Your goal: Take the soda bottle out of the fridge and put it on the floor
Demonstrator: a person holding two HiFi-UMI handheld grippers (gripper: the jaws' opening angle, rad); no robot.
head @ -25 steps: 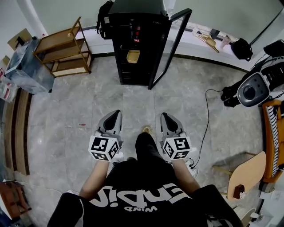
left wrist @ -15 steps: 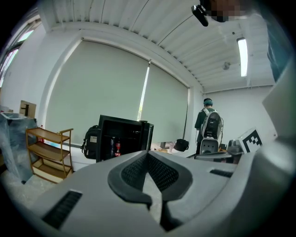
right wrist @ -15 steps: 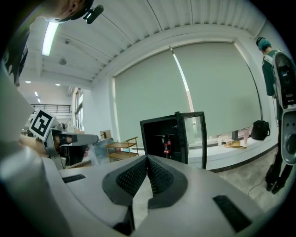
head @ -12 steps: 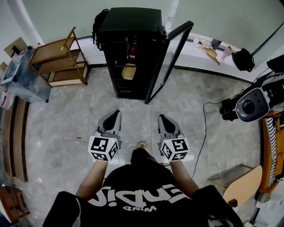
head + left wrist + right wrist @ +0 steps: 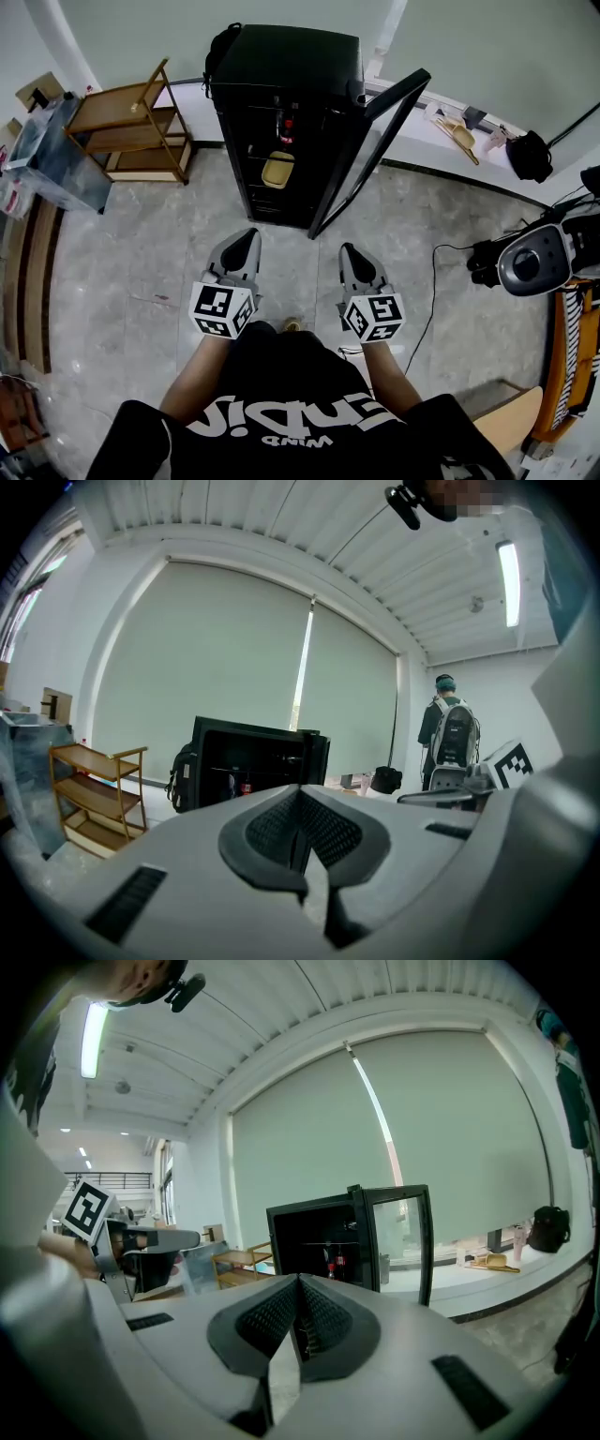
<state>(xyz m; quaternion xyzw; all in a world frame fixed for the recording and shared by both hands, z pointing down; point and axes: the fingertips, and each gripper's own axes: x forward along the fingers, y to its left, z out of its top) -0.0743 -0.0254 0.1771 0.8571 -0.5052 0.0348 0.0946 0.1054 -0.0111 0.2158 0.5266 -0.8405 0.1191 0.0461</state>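
The black fridge (image 5: 281,112) stands ahead with its glass door (image 5: 375,150) swung open to the right. Inside, on an upper shelf, a soda bottle (image 5: 288,125) with a red label stands upright; it also shows as a small bottle (image 5: 246,787) in the left gripper view and as the bottle (image 5: 338,1266) in the right gripper view. A yellow container (image 5: 278,170) sits on a lower shelf. My left gripper (image 5: 246,236) and right gripper (image 5: 349,251) are held side by side over the floor, short of the fridge. Both are shut and hold nothing.
A wooden shelf rack (image 5: 131,122) stands left of the fridge, with a plastic-covered box (image 5: 47,150) beyond it. A dark backpack (image 5: 217,56) leans behind the fridge. At right are a grey machine (image 5: 534,262), a floor cable (image 5: 436,281) and a black bag (image 5: 530,155). A person (image 5: 452,733) stands far off.
Both grippers have moved forward together toward the fridge, which now sits nearer and lower in the head view. Their jaws stay shut.
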